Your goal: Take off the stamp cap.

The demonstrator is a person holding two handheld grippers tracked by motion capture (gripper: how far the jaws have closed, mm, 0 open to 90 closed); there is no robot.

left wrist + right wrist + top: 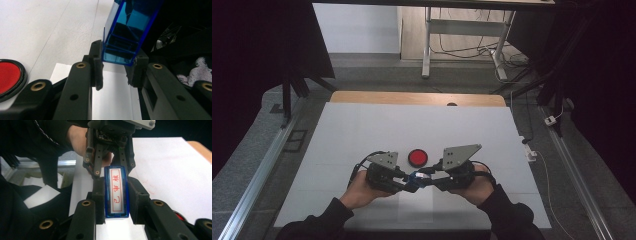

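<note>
Both grippers met over the near middle of the desk (362, 130), each held in one of the person's hands, with a small blue stamp (416, 176) caught between them above the white surface. In the right gripper view the stamp (116, 192) lay lengthwise between the right gripper (116, 202) and its fingers (98, 200), which pressed against its two long sides; its white face with red characters in a red frame was turned toward the camera. At the far end of the stamp the left gripper (110, 167) closed in on it from the opposite side.

In the left gripper view the left gripper (116, 67) had its fingers (98, 65) set narrow on the lower end of the stamp (125, 32), whose clear blue shell rose up and away, tilted to the right. One pad touched each side of that end.

A round red ink pad (417, 158) in a black rim sat on the desk just beyond the grippers, apart from the stamp. A sheet of white paper (112, 95) lay flat on the desk under the left gripper.
</note>
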